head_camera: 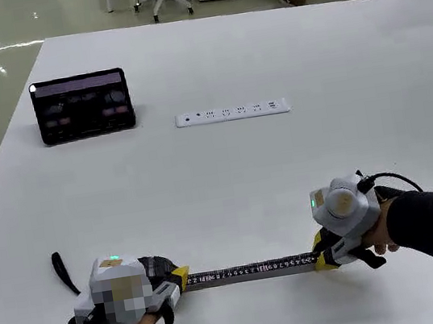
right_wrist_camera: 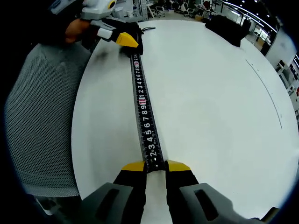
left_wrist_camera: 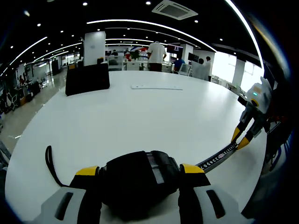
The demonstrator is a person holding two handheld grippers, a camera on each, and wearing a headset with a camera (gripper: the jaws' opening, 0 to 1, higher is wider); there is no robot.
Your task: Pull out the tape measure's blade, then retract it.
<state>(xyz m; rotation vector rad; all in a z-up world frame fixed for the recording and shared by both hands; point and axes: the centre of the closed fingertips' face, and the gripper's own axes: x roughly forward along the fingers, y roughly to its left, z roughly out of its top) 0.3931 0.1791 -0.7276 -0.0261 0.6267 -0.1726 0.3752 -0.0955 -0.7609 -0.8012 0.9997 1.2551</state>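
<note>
A black tape measure case [left_wrist_camera: 140, 179] sits clamped between my left gripper's [left_wrist_camera: 140, 171] yellow-tipped jaws, low on the white table [head_camera: 228, 185]; its black wrist strap [head_camera: 62, 271] trails to the left. From the case [head_camera: 161, 270] a black blade with white numbers [head_camera: 249, 270] runs rightwards along the table to my right gripper [head_camera: 323, 261]. In the right gripper view the blade [right_wrist_camera: 144, 112] stretches away from my right gripper [right_wrist_camera: 155, 165], which is shut on the blade's end. The left gripper [head_camera: 177, 279] holds the case at the near left.
A dark tablet [head_camera: 82, 105] stands propped at the far left of the table and a white power strip [head_camera: 232, 112] lies mid-table beyond the blade. A grey mesh chair back [right_wrist_camera: 42, 126] is beside the table edge. People stand at desks [left_wrist_camera: 156, 56] in the background.
</note>
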